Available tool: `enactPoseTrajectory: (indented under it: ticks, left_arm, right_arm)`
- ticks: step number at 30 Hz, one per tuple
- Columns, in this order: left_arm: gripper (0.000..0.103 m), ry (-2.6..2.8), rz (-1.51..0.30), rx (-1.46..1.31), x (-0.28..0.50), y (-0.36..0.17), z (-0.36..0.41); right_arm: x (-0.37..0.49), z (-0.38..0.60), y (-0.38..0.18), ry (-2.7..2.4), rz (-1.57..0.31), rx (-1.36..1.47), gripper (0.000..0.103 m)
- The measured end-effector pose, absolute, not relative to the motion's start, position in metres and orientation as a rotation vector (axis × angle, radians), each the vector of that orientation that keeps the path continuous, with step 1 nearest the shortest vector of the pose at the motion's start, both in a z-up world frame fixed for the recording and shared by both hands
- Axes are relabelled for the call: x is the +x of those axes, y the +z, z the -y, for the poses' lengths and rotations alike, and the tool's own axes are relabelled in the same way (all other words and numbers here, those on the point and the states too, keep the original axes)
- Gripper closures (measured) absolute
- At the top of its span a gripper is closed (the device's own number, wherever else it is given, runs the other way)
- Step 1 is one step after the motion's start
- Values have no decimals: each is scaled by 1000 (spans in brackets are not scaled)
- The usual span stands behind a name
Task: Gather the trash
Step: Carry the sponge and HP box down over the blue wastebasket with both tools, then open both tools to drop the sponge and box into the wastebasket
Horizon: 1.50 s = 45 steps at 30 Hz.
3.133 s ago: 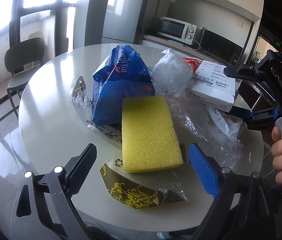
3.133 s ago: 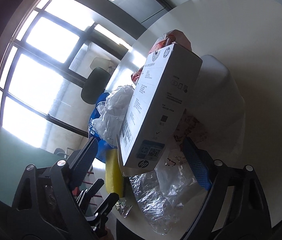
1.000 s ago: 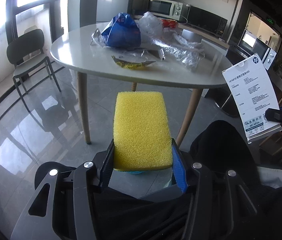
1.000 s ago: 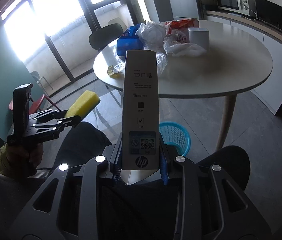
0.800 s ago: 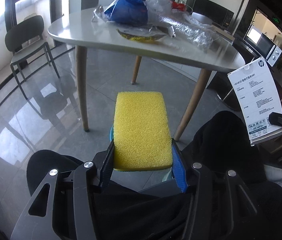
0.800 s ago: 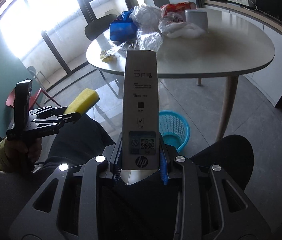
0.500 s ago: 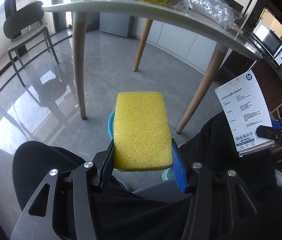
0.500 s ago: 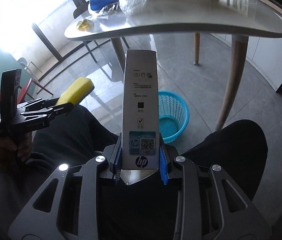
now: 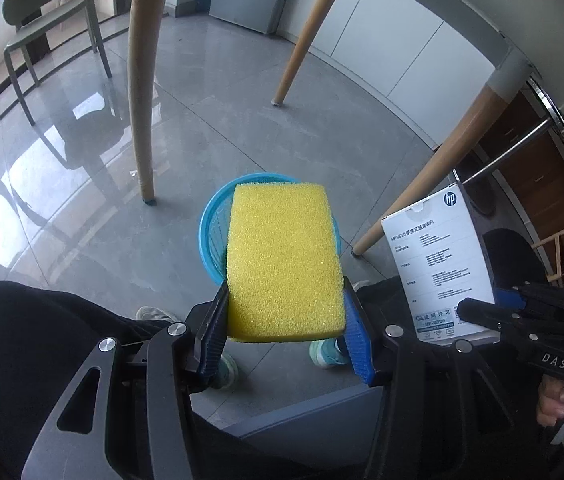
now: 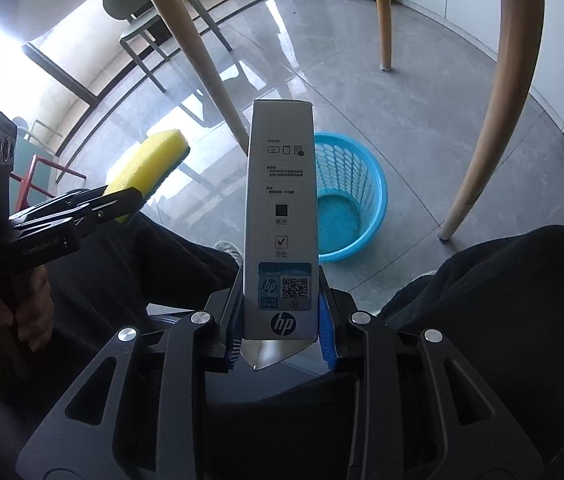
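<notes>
Grey tiled floor point(image 9: 321, 128) under the table, w/ wooden table legs point(image 9: 142, 80) around and a green chair point(image 9: 46, 20) further back. Blue basket point(image 10: 345, 200) stands on the floor between the legs, looks empty apart from its own bottom.

Left tongs point(image 9: 283, 320) are closed tight on the near end of the yellow sponge point(image 9: 282, 260), which sticks out fwd and, from the left wrist view, overlaps the basket rim. Right tongs point(image 10: 280, 320) are clamped on the bottom end of the white HP box point(image 10: 282, 200), held upright, just left of the basket in the right wrist view.

Step in hand, prob.: drop both into the basket. To do it well, bring each item fully over the opening before letting go. Box is tall, so tip it end-first into the mouth, else it may catch the rim & topple out.
</notes>
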<state>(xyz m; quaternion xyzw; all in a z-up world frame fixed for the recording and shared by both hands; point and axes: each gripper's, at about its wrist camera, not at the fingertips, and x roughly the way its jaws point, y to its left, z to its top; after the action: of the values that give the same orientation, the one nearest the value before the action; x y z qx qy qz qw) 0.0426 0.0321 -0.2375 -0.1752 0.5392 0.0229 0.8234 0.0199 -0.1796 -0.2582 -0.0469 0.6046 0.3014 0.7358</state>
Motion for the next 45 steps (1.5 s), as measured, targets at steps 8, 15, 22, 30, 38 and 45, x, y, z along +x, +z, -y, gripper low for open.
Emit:
enactPoseTrajectory:
  ticks: [8,15,22,30,38,45]
  left_arm:
    - [53,88,-1210,-372,78,-267,-36]
    - [53,87,-1250,-367,104,-292,-39]
    - [53,65,-1299,-377,123,-320,-39]
    - [53,41,-1325,-383,141,-340,-42]
    - [31,32,-1251,-468,146,-336,-51]
    - [33,52,-1243,-475,145,-337,-53]
  right_arm:
    - [53,154,-301,620,-1404,-94,74]
    - [79,136,-347,537,-1450,-91,74]
    - [104,119,-392,497,-1520,-110,74]
    - [121,110,-423,480,-1540,-116,74]
    - [130,117,-425,430,-1526,-81,52]
    - [131,125,-421,411,-1529,-59,46]
